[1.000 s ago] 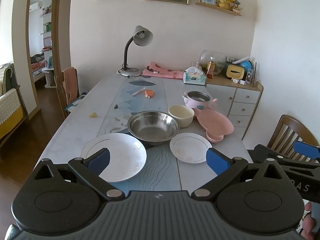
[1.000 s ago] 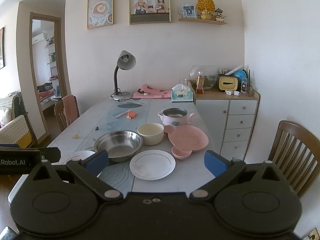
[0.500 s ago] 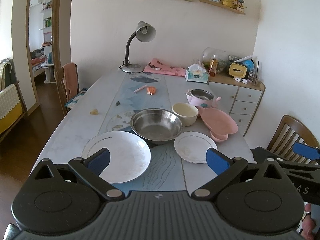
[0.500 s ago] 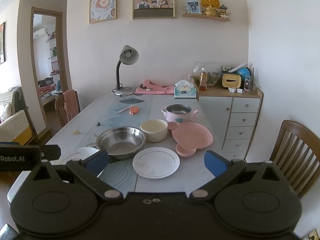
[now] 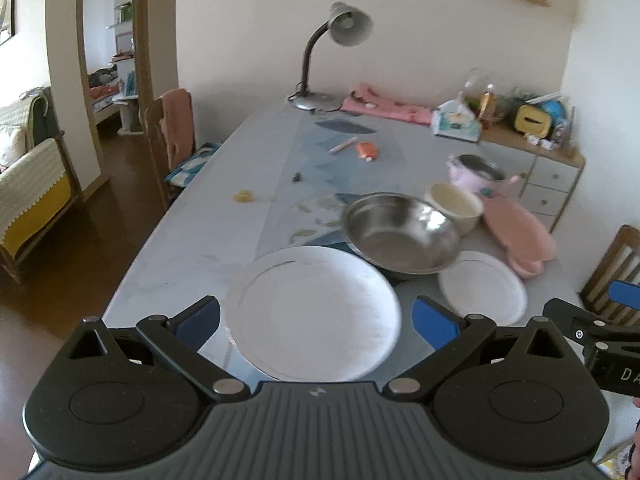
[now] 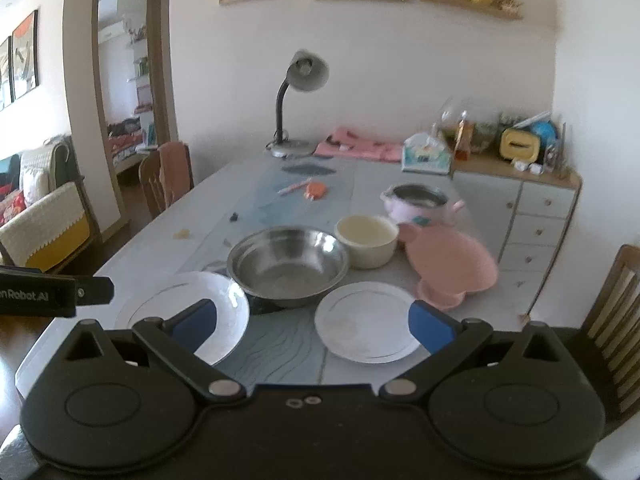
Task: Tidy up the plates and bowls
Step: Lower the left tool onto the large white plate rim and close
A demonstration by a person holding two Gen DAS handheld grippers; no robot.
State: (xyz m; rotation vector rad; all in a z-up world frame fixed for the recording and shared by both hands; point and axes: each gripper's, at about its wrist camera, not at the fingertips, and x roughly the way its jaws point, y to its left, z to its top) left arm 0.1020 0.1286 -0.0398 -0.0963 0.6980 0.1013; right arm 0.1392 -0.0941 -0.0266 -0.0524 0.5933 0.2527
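- Your left tongs [image 5: 316, 322] have swung down and in over the last second, so the big white plate [image 5: 314, 312] now sits right between the blue pads, jaws spread wide and holding nothing.
- Your right tongs [image 6: 312, 322] have dipped toward the bench too, also wide open and empty, with the small white plate [image 6: 368, 322] just by the right pad.
- My read: you're lining up a first grab, probably the big plate, and nothing is stacked yet.
- The steel bowl [image 6: 288, 266] sits just behind both plates, its rim seeming to overlap the big one, so watch for a nudge.
- Cream bowl [image 6: 366, 240] is just right of it, then the pink plate [image 6: 452, 268] and a pink pot [image 6: 418, 204] further back.
- The bench [image 5: 200, 240] is pale with a blue patterned runner, small bits scattered at the far end, and a desk lamp [image 6: 298, 108] by the wall.
- There's a doorway far left and a sideboard [image 6: 532, 208] on the right.
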